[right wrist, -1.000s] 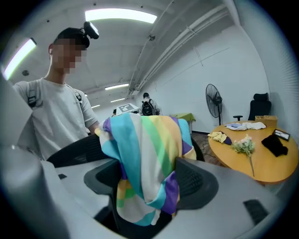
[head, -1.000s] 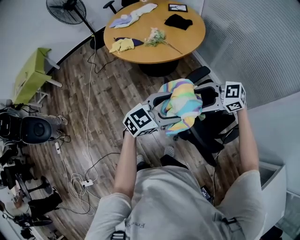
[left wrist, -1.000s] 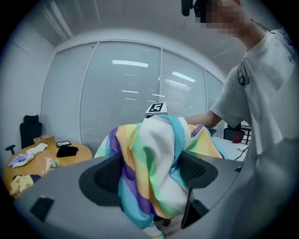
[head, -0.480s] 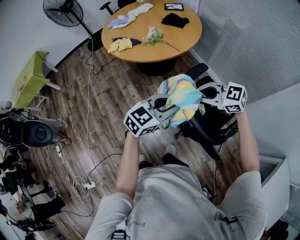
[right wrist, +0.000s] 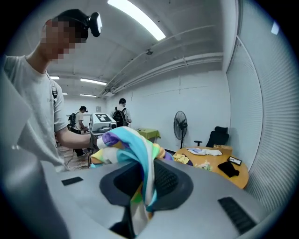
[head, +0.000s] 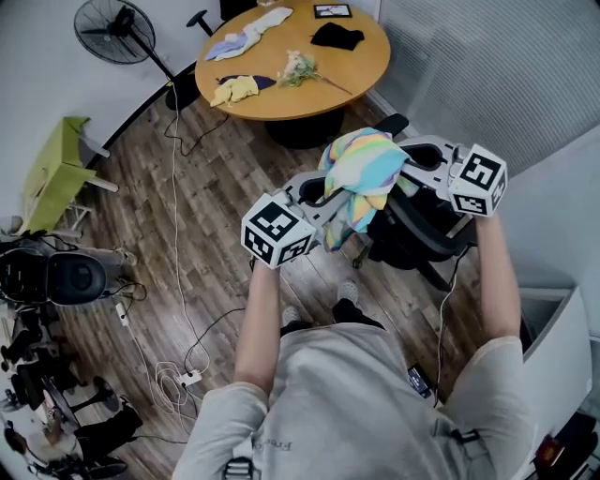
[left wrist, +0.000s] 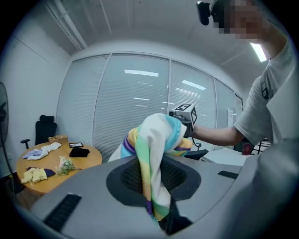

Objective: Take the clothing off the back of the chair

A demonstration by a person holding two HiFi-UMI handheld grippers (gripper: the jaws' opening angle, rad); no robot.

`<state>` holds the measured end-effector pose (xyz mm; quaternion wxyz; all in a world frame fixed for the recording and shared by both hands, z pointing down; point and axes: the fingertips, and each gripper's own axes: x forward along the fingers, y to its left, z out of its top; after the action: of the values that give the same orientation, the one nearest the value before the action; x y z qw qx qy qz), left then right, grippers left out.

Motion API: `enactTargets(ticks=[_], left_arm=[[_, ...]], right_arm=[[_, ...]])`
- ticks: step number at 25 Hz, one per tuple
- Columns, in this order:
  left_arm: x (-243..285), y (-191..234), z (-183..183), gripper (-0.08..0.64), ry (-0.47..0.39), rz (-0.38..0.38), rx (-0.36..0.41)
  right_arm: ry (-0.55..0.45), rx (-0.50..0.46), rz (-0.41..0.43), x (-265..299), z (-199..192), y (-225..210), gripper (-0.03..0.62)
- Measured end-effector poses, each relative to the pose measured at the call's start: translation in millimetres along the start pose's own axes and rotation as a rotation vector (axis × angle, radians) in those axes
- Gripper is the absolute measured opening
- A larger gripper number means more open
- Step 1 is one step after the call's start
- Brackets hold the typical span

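Note:
A pastel striped garment (head: pixel 361 169) hangs bunched between my two grippers, above the black office chair (head: pixel 412 239). My left gripper (head: pixel 326 199) pinches the garment's lower left part; its jaws are closing with the cloth (left wrist: pixel 154 154) squeezed between them. From the right, my right gripper (head: pixel 408 161) holds the other side, and in its own view the cloth (right wrist: pixel 138 154) runs down between its jaws. In the left gripper view the marker cube of the right gripper (left wrist: pixel 184 113) shows behind the garment. The fingertips of both grippers are hidden by fabric.
A round wooden table (head: pixel 309 89) stands beyond the chair with small clothes, a flower sprig and a picture frame on it. A fan (head: pixel 112 28) and a green stool (head: pixel 56 155) are at the left. Cables (head: pixel 178 281) trail over the wood floor. Camera gear (head: pixel 56 277) sits at the far left.
Both grippers went from open around the garment on the chair back to closed on it. They then rose, lifting the garment up off the chair.

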<state>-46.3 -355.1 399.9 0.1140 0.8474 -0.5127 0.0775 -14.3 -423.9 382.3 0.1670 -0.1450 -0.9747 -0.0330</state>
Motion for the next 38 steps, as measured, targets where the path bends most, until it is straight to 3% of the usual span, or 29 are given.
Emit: enactTargets(ticks=[8,18,26,38], left_arm=[[-52.6,-2.7,20.4,0.083,-0.028,0.087,0.036],[-127.7,-12.0,18.6,0.083,-0.086,0.081,0.031],[-163.7,-18.4,-7.7,0.083,-0.094,0.047,-0.010],[-194.3,-35.7,-57.2,0.083,-0.061,0.012,-0.057]], right_arm=[[-0.057,-0.008,-0.190,11.4,53.3,33.1,0.067],[-0.147,0.067,-0.363,44.6,78.6,96.5,0.067],[-0.166,0.132,-0.448,76.1,58.4,144.3,0.067],[-0.229,0.295,-0.496,103.9,15.9,197.8,0.067]])
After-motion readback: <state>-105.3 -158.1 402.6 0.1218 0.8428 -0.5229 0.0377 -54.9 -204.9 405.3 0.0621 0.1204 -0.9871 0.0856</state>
